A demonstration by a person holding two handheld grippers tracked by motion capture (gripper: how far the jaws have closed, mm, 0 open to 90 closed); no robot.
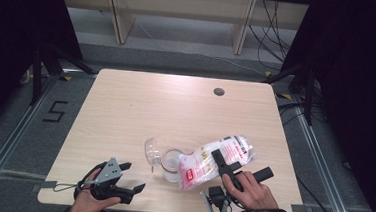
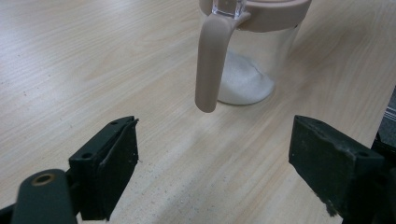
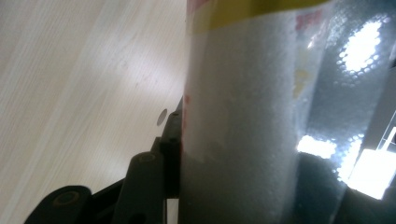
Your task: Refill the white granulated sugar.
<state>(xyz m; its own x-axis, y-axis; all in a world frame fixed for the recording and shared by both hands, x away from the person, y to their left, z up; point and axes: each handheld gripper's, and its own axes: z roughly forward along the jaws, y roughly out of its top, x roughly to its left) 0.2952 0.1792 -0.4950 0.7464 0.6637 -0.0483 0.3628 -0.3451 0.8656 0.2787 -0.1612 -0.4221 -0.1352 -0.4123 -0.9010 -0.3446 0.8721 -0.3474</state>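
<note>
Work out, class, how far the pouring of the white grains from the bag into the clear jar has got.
Done: the jar has its lid open and holds a shallow layer of white grains. In hand: the right gripper clamps the bag, tilted over the mouth. Left: much of the bag; the left gripper waits open.

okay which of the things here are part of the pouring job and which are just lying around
In the job:
- bag of white granules, clamped in the right tongs, tipped over the jar
- clear jar with some white granules inside, lid flipped open
- left tongs, open, near the jar

Lying about:
- cables on the floor beyond the table
</note>
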